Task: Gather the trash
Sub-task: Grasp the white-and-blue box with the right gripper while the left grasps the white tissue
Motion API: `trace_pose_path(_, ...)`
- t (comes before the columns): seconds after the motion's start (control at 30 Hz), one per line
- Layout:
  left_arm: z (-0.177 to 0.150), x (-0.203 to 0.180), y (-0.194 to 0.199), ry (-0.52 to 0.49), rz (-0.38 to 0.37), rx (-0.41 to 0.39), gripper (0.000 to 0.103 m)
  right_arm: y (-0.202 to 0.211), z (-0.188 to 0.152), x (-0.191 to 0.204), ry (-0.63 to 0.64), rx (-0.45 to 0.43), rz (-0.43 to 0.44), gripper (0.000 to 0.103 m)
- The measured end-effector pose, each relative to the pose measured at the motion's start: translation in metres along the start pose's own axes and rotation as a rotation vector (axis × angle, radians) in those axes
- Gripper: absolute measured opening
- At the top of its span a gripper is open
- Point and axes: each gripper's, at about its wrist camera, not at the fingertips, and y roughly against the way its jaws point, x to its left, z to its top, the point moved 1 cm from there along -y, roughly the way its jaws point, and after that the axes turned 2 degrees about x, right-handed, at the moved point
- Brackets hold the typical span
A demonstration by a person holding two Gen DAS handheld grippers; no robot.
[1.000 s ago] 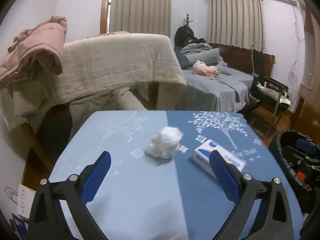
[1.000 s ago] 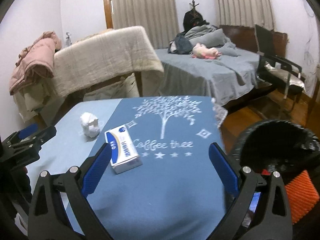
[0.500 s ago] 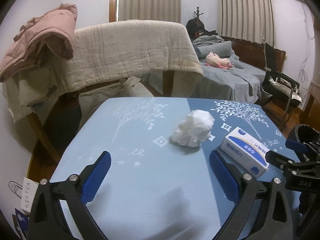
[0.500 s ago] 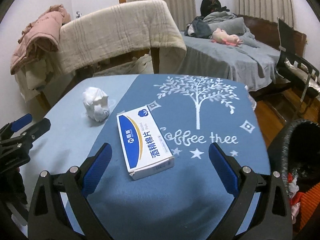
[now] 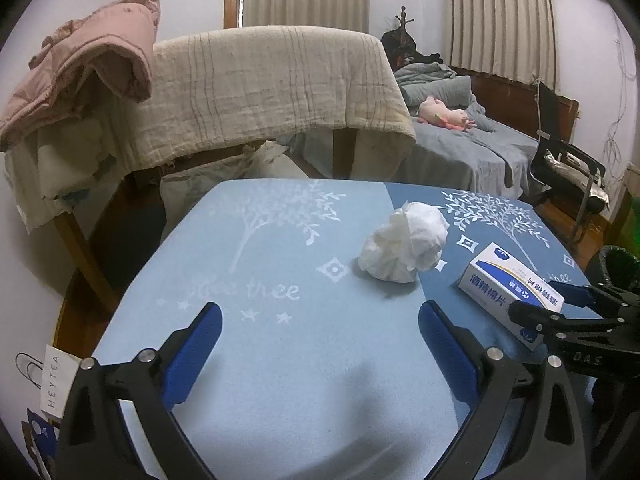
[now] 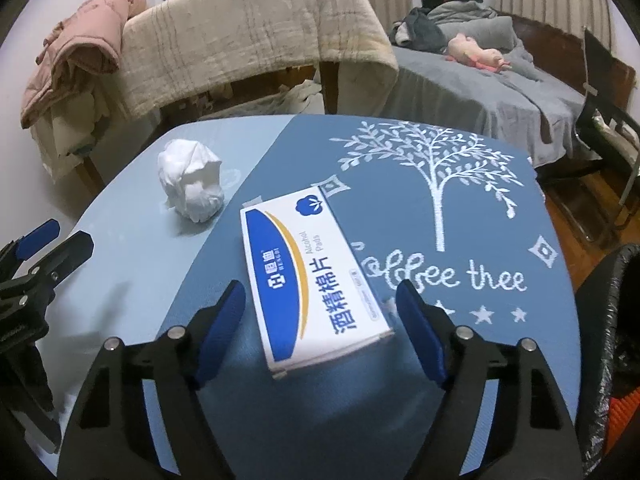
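Blue cloth covers the desk (image 6: 460,380). Box (image 6: 310,280) lies at mid-desk, its near end between the right tongs (image 6: 320,328), whose jaws are closing but not yet touching it. Tissue wad (image 5: 404,246) sits just beside the box toward the desk's left edge. Left tongs (image 5: 320,354) hover released, nothing between them.

I see a home bedroom, a bed (image 5: 472,148) with grey sheets at two o'clock, a pink plush toy (image 5: 442,115) on it, curtains (image 5: 502,28) on the windows behind, clothes (image 5: 80,64) piled at ten o'clock, a small table (image 5: 280,360) near me
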Motion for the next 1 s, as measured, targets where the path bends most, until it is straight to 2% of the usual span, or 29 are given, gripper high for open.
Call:
trace_pose_path(0.13,0.000,-0.001,-0.002,0.004,-0.002,0.003,0.097,-0.007,0.001,0.002,0.011,0.030,0.014,0.062)
trace_pose_path(0.4,0.002,-0.004,-0.003,0.003,-0.011,0.002,0.097,0.001,0.001,-0.003,-0.016,0.000,0.012,0.060)
trace_pose_path(0.7,0.022,-0.026,-0.017,-0.020,-0.059,-0.018,0.097,0.016,0.012,-0.028,-0.058,-0.059,-0.048,0.059)
trace_pose_path(1.0,0.036,-0.036,-0.033,-0.017,-0.073,-0.020,0.097,0.003,0.009,-0.036,-0.047,-0.030,-0.069,0.059)
